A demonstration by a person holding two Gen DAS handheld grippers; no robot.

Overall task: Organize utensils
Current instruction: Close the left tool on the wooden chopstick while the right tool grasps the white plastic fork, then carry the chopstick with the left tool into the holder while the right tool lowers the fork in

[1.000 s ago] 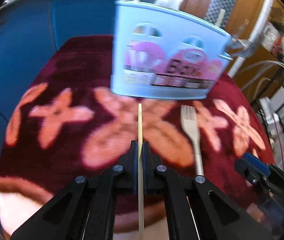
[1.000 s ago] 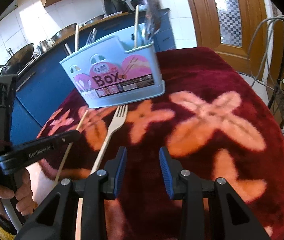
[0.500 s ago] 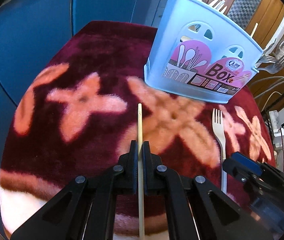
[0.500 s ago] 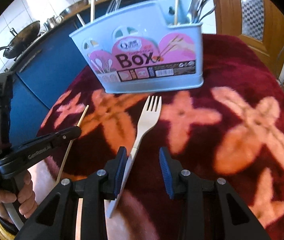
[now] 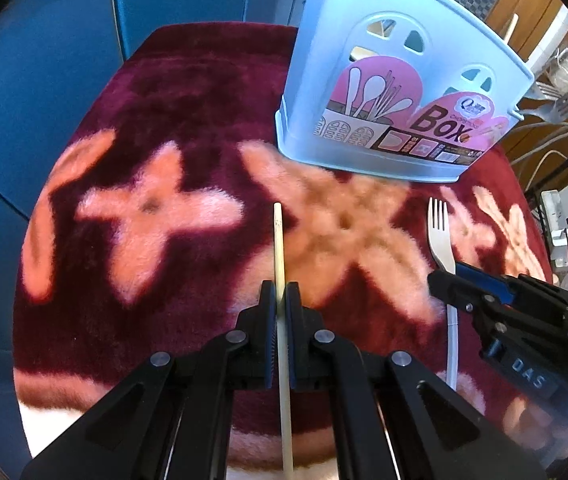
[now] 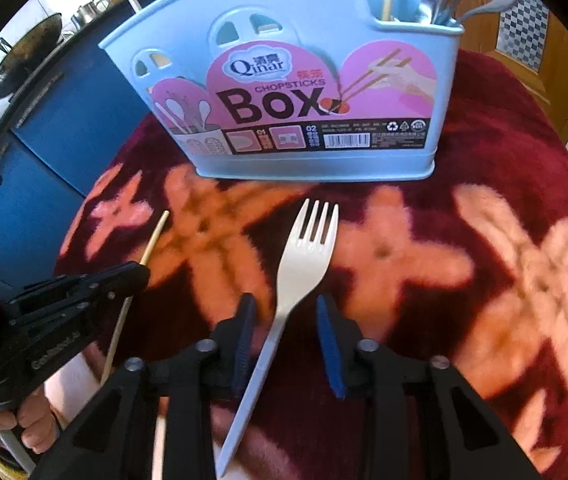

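Now the right tongs, spread astride the fork, should pinch its neck squarely, while the left tongs grip the chopstick.

Each camera sits just behind its own gripper and looks forward and down along the fingers, low and close over the red cloth. The left one faces the blue box obliquely, the right nearly square-on. Both share the box, the fork and, apparently, the cloth's near edge.
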